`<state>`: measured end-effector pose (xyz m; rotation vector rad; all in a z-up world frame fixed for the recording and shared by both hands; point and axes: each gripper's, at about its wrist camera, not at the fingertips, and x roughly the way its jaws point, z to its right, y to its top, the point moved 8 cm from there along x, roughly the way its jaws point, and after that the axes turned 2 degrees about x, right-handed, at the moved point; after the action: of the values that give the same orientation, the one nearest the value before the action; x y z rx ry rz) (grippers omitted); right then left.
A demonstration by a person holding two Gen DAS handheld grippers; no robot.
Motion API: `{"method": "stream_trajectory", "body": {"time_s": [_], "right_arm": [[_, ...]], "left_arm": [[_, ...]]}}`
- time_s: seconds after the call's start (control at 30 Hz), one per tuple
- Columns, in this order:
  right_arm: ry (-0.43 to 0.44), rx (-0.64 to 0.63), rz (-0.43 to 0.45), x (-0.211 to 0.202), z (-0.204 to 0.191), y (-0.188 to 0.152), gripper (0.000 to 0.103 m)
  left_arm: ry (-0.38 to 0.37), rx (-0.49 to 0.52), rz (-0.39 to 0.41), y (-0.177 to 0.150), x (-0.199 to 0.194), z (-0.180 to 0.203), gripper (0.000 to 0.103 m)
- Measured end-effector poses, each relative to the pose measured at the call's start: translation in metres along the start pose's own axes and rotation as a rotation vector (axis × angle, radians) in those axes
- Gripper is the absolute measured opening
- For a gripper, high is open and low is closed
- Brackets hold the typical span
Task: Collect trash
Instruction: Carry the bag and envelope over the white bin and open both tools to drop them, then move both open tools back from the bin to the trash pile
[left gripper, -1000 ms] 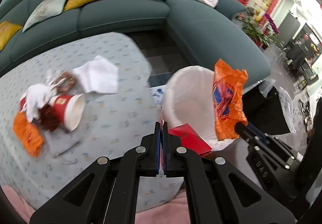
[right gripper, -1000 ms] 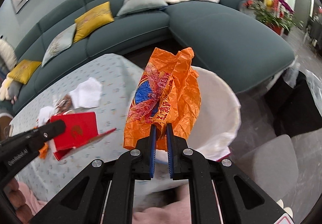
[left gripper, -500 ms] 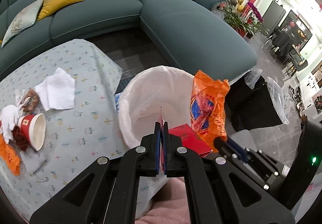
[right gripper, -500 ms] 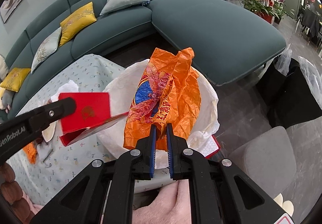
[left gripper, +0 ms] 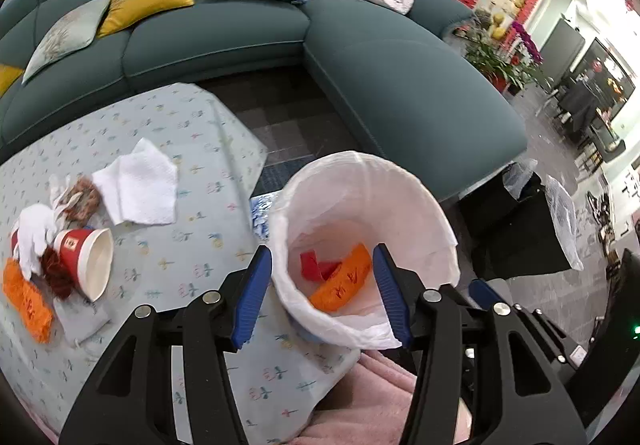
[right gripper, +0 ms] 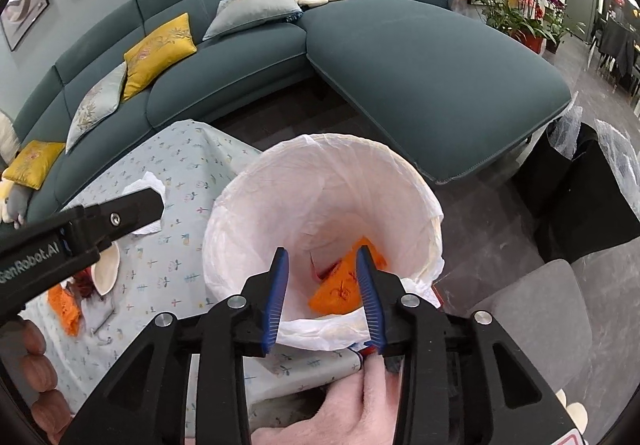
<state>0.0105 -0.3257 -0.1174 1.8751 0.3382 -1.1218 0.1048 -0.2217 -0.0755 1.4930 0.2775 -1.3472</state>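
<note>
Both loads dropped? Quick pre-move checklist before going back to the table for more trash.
1. Left gripper jaws open, nothing held: ok.
2. Right gripper jaws open, nothing held: ok.
3. Orange wrapper and red packet inside the lined bin: ok.
4. Liner folded over the rim, not slipped in: ok on the visible sides.
5. Trash remaining on the table: red paper cup on its side, white napkin, another orange wrapper: not ok, still to collect.
6. Cup contents, spill risk: cannot tell.
</note>
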Motion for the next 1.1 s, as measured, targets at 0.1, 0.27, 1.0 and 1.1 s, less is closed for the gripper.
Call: {"method": "stream_trajectory", "body": {"time_s": [0.1, 0.27, 1.0, 1.1], "right_arm": [[0.002, -0.020, 0.003, -0.004, -0.011, 0.000, 0.037], [0.011, -0.048, 0.007, -0.009, -0.029, -0.001, 0.043], [0.102, -0.276, -0.036, -0.015, -0.160, -0.041, 0.052], [0.114, -0.300, -0.046, -0.014, -0.180, -0.049, 0.052]], "left_arm": [[0.010, -0.029, 0.004, -0.004, -0.005, -0.013, 0.050], [0.038, -0.065, 0.012, -0.011, -0.014, -0.038, 0.050], [0.208, -0.310, 0.039, -0.060, -0.062, -0.195, 0.076], [0.226, -0.357, 0.014, -0.074, -0.064, -0.220, 0.076]]}}
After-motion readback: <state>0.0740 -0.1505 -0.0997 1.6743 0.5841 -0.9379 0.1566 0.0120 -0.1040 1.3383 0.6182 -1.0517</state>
